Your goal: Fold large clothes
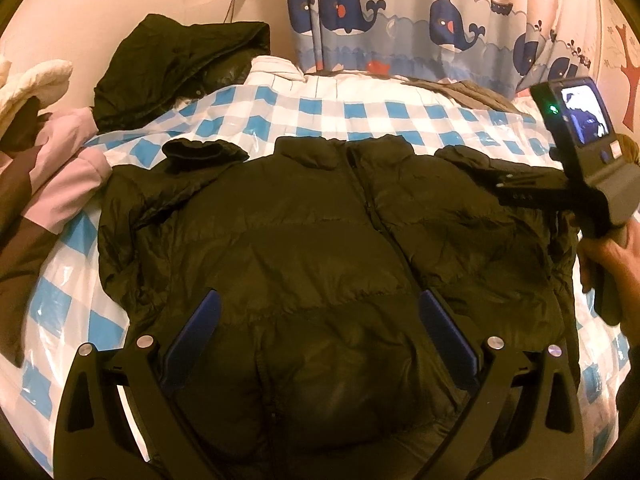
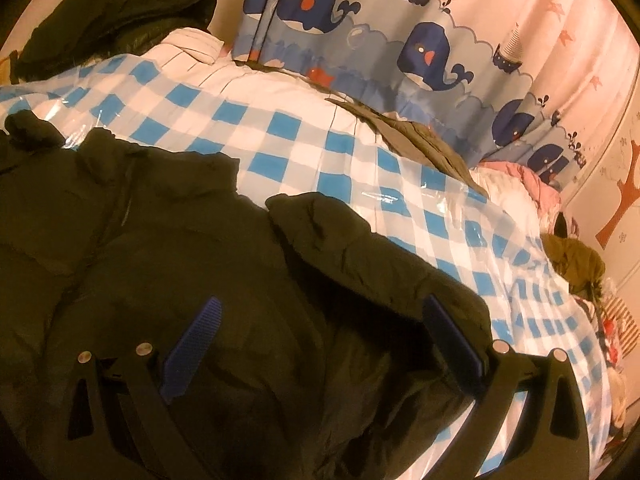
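A dark puffer jacket (image 1: 320, 240) lies spread front-up on the blue-and-white checked bed cover (image 1: 360, 116), collar toward the far side, both sleeves bent inward. My left gripper (image 1: 320, 312) is open and empty above the jacket's lower middle. My right gripper (image 2: 320, 320) is open and empty above the jacket's right side, near its folded right sleeve (image 2: 360, 240). In the left wrist view the right gripper's body (image 1: 576, 160) shows at the right edge, held by a hand; its fingertips are hard to make out against the sleeve.
A second dark hooded jacket (image 1: 176, 64) lies at the far left by the wall. Pink, brown and white clothes (image 1: 48, 168) pile at the left. A grey-brown garment (image 2: 420, 140) and more clothes (image 2: 576, 256) lie at the right. A whale-print curtain (image 1: 400, 20) hangs behind the bed.
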Available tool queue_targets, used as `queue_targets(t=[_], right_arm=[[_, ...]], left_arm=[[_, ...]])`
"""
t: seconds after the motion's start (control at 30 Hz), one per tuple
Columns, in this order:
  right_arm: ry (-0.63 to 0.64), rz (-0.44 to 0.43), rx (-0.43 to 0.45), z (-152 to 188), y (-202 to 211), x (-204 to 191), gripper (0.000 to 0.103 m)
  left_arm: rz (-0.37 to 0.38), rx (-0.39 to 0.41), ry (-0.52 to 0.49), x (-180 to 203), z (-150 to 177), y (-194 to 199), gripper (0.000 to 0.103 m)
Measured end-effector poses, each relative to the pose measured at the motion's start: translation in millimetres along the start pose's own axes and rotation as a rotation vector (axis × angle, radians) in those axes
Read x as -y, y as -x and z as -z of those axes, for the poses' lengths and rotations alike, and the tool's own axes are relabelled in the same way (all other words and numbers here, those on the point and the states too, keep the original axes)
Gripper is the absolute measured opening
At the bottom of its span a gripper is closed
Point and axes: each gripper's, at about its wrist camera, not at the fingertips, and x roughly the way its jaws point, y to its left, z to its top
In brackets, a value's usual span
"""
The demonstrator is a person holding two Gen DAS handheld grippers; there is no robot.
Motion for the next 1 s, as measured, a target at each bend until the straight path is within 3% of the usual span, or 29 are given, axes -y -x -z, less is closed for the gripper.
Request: queue_targets(t=[0.27, 0.5, 0.63, 0.9, 0.93, 1.0], right_arm=[[0.032, 0.006, -0.022, -6, -23, 2, 0.097], [-0.042, -0.066, -0.098, -22, -59, 33, 0.097], [0.018, -0.080, -0.147, -34, -83, 31, 0.097], [0.124, 0.037, -0.243, -44, -147, 9, 0.097], [0.114, 0.031, -0.262, -45, -159, 11, 0.095], [0.068, -0.012, -0.295, -45, -172, 18, 0.061]], left_arm=[[0.005, -0.011, -0.003, 1, 1, -3, 0.095], [0.027, -0.044, 0.044, -8, 1, -11, 0.095], [0.041, -0.058, 0.063, -11, 2, -15, 0.095], [0.049, -0.075, 0.061, -11, 3, -21, 0.095], [0.050, -0.080, 0.062, -12, 4, -23, 0.095], [0.055, -0.091, 0.065, -13, 5, -26, 0.095]])
